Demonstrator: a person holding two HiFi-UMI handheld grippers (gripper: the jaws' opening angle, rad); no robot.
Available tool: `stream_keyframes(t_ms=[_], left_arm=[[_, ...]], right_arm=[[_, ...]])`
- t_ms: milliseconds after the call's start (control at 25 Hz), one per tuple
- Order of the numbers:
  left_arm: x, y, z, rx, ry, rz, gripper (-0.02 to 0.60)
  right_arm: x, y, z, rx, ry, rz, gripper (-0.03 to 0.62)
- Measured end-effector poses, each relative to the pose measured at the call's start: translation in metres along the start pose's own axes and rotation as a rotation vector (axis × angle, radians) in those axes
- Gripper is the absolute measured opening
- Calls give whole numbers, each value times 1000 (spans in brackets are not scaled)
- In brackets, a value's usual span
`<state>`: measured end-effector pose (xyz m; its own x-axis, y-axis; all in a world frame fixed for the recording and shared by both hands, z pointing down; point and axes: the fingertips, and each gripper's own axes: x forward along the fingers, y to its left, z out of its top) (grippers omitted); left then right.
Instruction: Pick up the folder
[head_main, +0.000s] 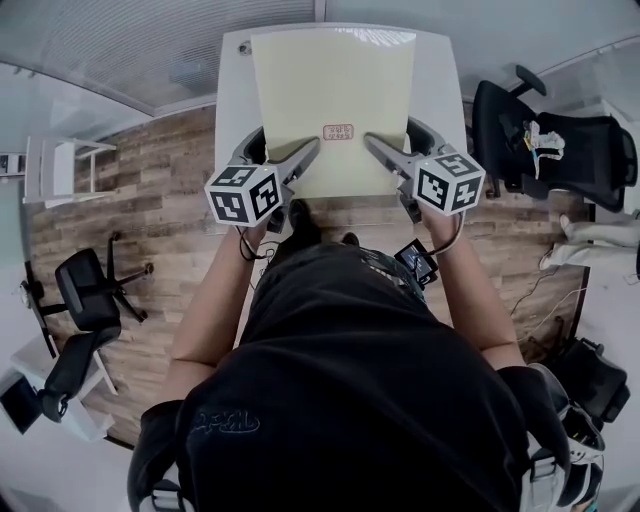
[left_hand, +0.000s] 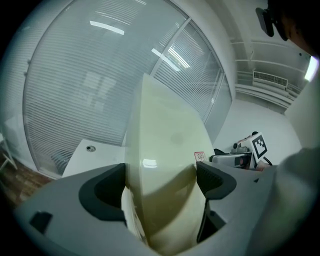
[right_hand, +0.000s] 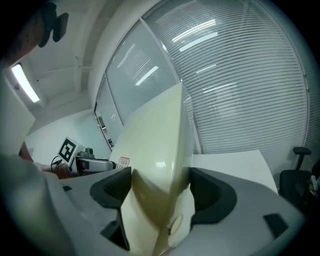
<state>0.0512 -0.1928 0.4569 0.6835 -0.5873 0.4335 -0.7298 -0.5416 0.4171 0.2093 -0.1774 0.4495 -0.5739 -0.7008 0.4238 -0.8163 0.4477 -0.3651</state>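
The pale yellow folder (head_main: 335, 100) hides most of the white table (head_main: 232, 100) below it, its near edge lost between the jaws, where the left gripper (head_main: 303, 152) and the right gripper (head_main: 377, 146) clamp its two near corners.

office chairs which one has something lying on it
The office chair right of the table; a small colourful item lies on it. The left chairs look bare.
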Motion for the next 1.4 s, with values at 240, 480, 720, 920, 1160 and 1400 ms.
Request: stream_keyframes(t_ms=[240,480,720,920,1160,1400], left_arm=[[-14,-47,-29,4,-7,33,456],[-39,-80,-58,-13,-25,76,456],[-69,-83,-75,-22,-37,89,457],[-92,-81,-79,-10,-37,70,457],[-145,-64,-96,23,-24,37,457],[-171,-56,-105,36,5,22,456]], right_arm=[[-48,1,-23,-27,7,27,356],[-81,15,-44,-48,13,77,357],[-91,43,-58,-59,13,90,359],[-95,66,-65,-53,4,68,360],[-96,125,-89,-33,-24,33,360],[-97,153,-103,-2,-37,7,362]])
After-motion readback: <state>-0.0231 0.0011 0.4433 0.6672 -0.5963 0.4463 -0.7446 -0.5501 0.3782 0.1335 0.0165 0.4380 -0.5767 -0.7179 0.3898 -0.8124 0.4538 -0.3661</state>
